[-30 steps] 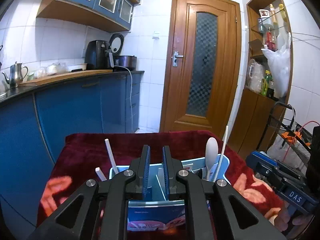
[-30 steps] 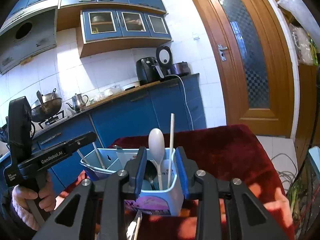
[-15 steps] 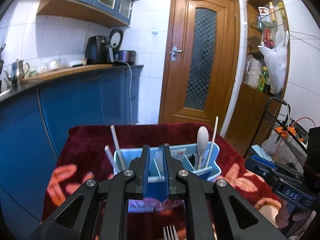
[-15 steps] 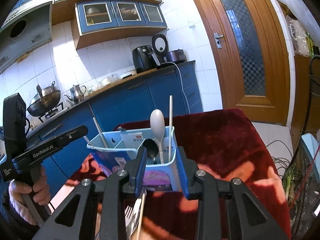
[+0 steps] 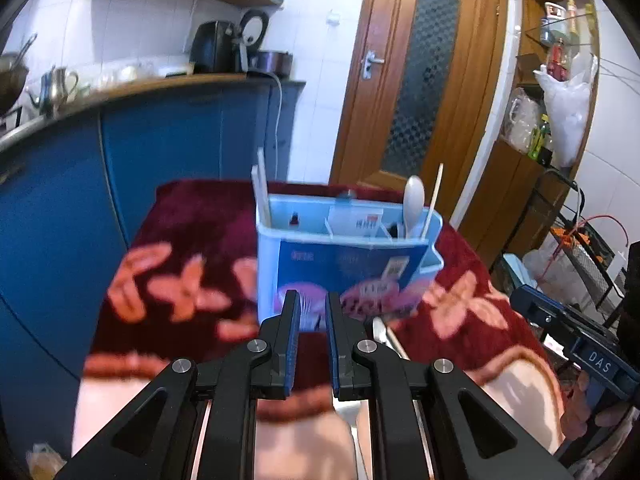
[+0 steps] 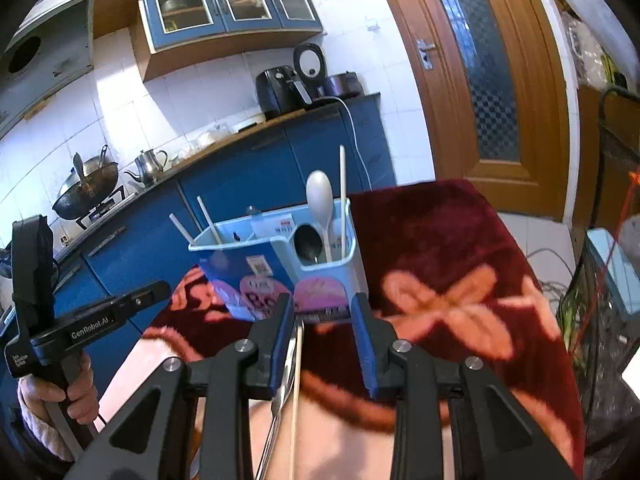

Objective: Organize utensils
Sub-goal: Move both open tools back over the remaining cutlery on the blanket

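spoon (image 6: 320,200) stands in caddy (image 6: 276,276) on blanket (image 6: 440,240), counter (image 6: 240,136) behind.

Ahead of me, white tiled wall (image 6: 132,92). Blue cabinets (image 5: 168,136) fill the left of frame under a wooden worktop (image 5: 192,80); glass-front wall cupboards (image 6: 228,8) upper centre. Wooden door (image 5: 420,80) with patterned glass, centre right. Open shelving (image 5: 560,80) far right.

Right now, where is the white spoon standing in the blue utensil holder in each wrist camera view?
Left wrist view: the white spoon stands right of centre, in the utensil holder's right end compartment.
Right wrist view: the white spoon stands just above centre, in the utensil holder's near right compartment.
Shared landmark: the wooden door with its patterned glass panel.
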